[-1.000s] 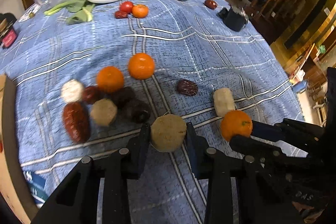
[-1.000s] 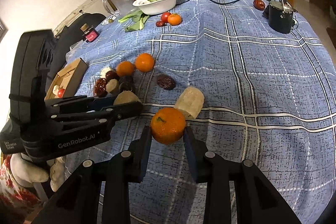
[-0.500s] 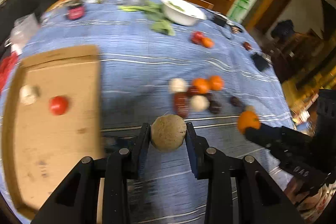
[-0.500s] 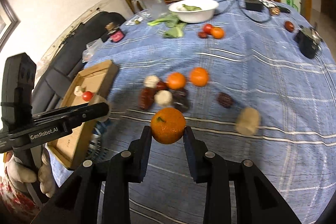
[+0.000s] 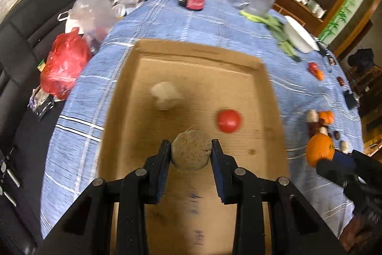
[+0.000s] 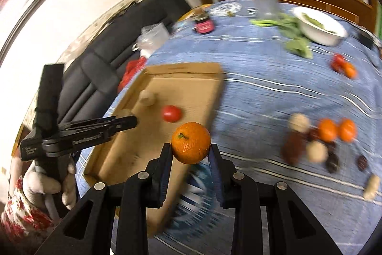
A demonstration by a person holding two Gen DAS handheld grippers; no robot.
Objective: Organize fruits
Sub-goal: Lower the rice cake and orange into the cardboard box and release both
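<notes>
The table (image 5: 214, 25) with its blue checked cloth fills most of both views. On it lies the cardboard box (image 5: 124, 97), open on top; in the left wrist view it takes the centre of the frame, in the right wrist view it sits left of centre (image 6: 191, 71). Inside the box there are a red tomato (image 5: 228, 120) at centre right and a pale lump (image 5: 164, 94) at upper centre, which is too blurred to name.

The left gripper (image 5: 191, 154) is at the bottom centre of its own view, above the floor of the box. Its jaws are closed on a round brown fruit (image 5: 191, 154), which sits right between the fingertips and touches both pads. In the right wrist view this gripper (image 6: 130, 120) comes in from the left over the box.

The right gripper (image 6: 191, 155) holds an orange (image 6: 191, 145) in the same way, pinched between the two pads, with its stem toward the camera. It is over the right edge of the box. In the left wrist view the orange (image 5: 319, 151) shows at the right edge.

A group of loose fruits (image 6: 320, 142) lies on the cloth at the right of the right wrist view, well apart from the box.
</notes>
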